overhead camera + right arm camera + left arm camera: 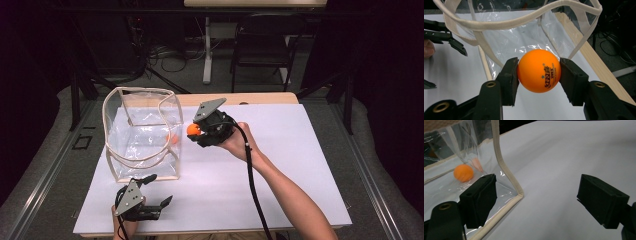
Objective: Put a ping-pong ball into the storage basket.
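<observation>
Pinching a small orange table-tennis ball [539,70] between its two black pads, the right gripper [200,131] hangs just beside the clear plastic bag with cream fabric trim [142,132], near its upper rim on the side toward the table's middle. The jaws press on opposite sides of the ball, which sits level with the pads, so the printed star and lettering face the right gripper view. The ball is off the white table sheet [280,165], apart from the bag wall; my guess is that it is on its way over the rim and into the bag.

A second orange ball [463,172] already lies on the bag's floor, close to the corner nearest the left gripper [152,190]. That gripper rests on the sheet just in front of the bag's near edge, jaws spread wide with nothing between them. One pad lies against the bag's bottom corner seam, probably placed to steady the flimsy bag, which stands upright and open-mouthed, its handle loops [499,23] drooping across the opening.
</observation>
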Motion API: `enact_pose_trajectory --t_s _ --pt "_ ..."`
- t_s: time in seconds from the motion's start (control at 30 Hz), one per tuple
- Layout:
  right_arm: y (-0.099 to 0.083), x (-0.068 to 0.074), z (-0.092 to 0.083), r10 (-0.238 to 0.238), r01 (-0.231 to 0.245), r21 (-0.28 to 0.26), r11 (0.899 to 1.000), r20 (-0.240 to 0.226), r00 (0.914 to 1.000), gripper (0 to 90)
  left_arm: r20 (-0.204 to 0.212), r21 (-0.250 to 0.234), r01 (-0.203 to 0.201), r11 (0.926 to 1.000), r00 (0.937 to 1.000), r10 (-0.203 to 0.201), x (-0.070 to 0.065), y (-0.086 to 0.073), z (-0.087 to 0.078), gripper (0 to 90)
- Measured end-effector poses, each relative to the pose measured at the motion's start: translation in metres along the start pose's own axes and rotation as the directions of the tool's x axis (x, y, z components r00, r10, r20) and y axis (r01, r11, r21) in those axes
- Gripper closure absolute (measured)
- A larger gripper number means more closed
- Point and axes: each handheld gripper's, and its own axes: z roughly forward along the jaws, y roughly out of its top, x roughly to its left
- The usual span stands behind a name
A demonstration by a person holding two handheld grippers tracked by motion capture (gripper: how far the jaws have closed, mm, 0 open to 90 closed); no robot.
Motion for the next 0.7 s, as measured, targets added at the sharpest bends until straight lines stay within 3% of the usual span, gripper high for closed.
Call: enact_pose_trajectory --t_s 0.7 --pt "0.017 -0.003 -0.002 -0.005 0.005 -0.03 1.0 0.003 1.0 51.0 -0.001 0.0 -0.002 1.0 1.0 0.002 0.0 0.0 0.0 15.7"
